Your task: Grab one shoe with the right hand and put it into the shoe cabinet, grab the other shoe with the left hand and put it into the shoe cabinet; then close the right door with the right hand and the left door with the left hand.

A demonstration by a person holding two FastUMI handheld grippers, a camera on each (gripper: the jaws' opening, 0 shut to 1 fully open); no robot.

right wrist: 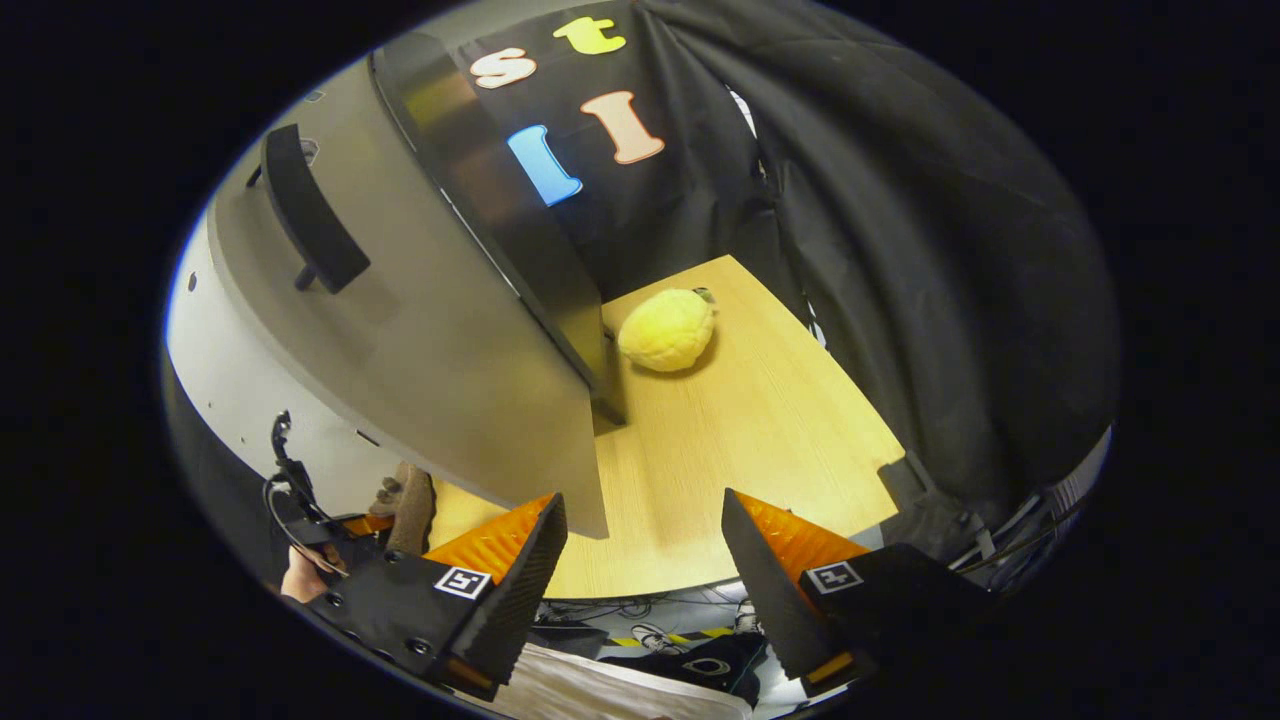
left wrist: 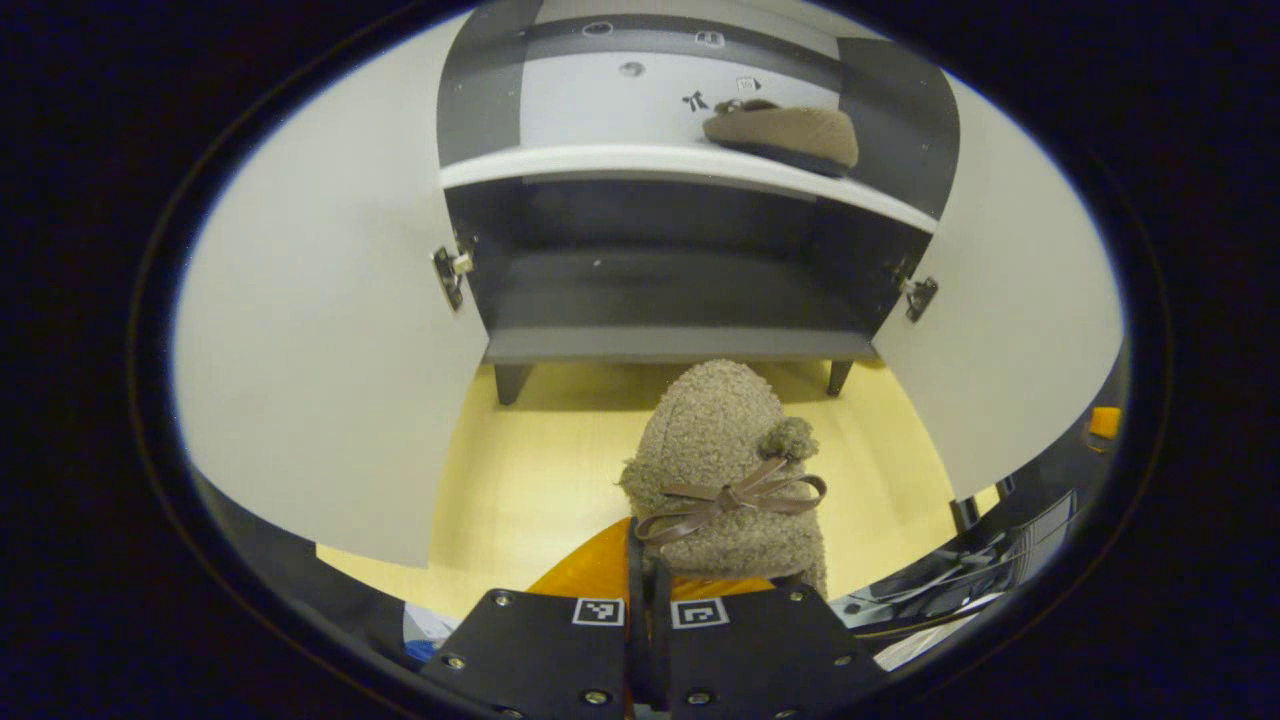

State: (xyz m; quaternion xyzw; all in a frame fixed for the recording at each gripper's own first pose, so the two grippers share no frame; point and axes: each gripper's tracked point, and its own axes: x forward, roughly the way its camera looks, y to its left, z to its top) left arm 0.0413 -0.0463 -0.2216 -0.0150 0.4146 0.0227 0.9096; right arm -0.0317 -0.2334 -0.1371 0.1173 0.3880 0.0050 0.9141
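Observation:
A fuzzy tan shoe [left wrist: 790, 135] lies on the right of the upper shelf [left wrist: 580, 162] of the open shoe cabinet [left wrist: 660, 345]. The second fuzzy tan shoe [left wrist: 725, 470], with a brown bow, hangs in front of the lower compartment, toe pointing at it. My left gripper [left wrist: 648, 585] is shut on its heel rim. In the right gripper view, my right gripper [right wrist: 640, 545] is open and holds nothing, just beside the outer face of the right door [right wrist: 420, 330] with its black handle [right wrist: 305, 210]. The held shoe [right wrist: 408, 505] peeks out at the lower left, beyond the door's edge.
Both cabinet doors stand wide open, left door [left wrist: 330, 350] and right door [left wrist: 1010, 330]. A yellow plush ball [right wrist: 668, 328] rests on the wooden tabletop [right wrist: 740, 440] behind the right door. Black cloth closes off the back and right. The table's near edge runs just past my right fingers.

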